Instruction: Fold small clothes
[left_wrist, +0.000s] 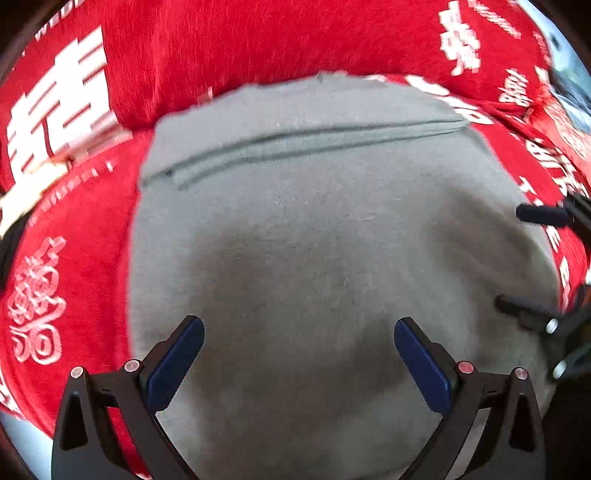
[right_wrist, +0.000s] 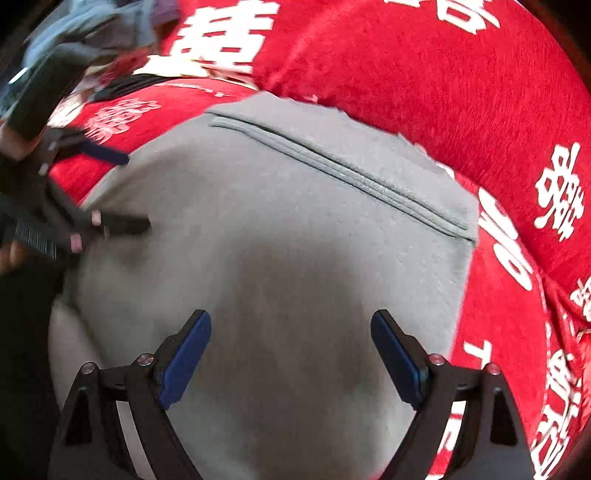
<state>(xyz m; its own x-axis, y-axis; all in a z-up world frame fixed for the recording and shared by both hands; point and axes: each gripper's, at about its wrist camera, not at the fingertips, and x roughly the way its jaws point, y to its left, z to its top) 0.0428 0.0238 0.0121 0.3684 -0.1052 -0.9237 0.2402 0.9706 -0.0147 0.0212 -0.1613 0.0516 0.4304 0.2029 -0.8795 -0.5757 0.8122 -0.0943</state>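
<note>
the folded grey knit garment (left_wrist: 314, 240) on the red printed cloth (left_wrist: 221, 44) looks soft and limp, best pinched at its hemmed edge, while left gripper (left_wrist: 299, 354) and right gripper (right_wrist: 291, 350) hover spread apart, empty.

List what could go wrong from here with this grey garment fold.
1. Both the left gripper and the right gripper hang open over the middle of the grey garment, not an edge; closing here may bunch it rather than fold it.
2. The stitched hem lies close to the raised fold of red cloth, so a pinch there might catch both.
3. The two grippers are close together and could collide.
</note>
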